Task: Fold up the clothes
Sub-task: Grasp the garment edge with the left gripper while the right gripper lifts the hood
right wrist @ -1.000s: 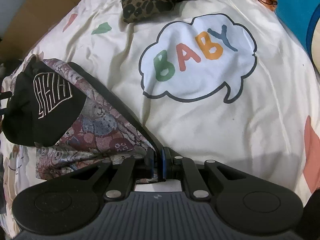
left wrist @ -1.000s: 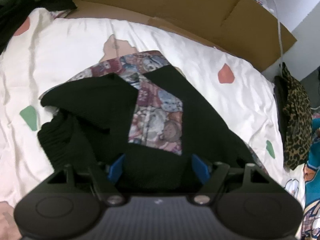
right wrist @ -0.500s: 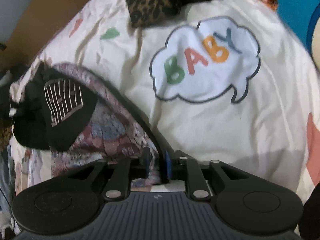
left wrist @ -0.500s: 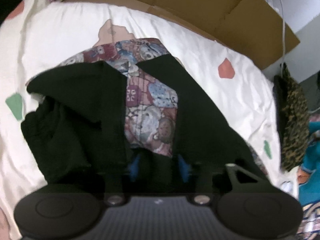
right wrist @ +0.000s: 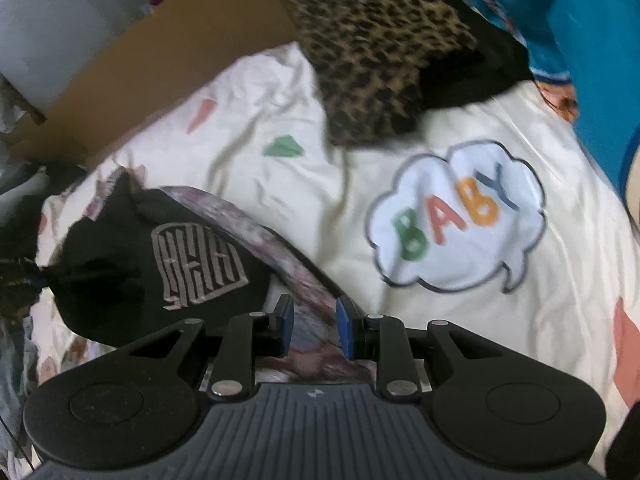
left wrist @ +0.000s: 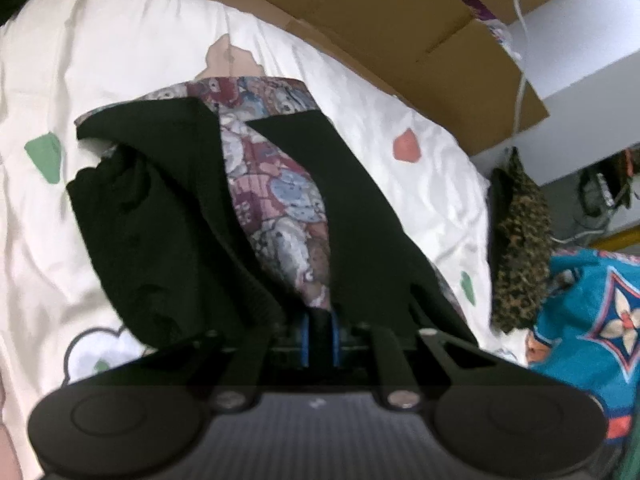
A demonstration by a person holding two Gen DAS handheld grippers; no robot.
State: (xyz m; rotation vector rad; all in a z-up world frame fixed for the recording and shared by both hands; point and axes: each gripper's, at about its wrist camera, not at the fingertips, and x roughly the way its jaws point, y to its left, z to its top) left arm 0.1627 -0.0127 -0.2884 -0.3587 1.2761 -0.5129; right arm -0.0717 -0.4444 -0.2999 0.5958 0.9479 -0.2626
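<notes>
Black fabric of the jacket, lying on the bed, is now pinched by the left claw; the right claw has been parted, its hem released, so the fold is handed over.

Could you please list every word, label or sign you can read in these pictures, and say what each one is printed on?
"BABY": coloured letters in the white cloud bubble on the cream bedsheet.
Striped emblem on the black garment: stylised, not readable.
Left wrist view: no readable text.
</notes>
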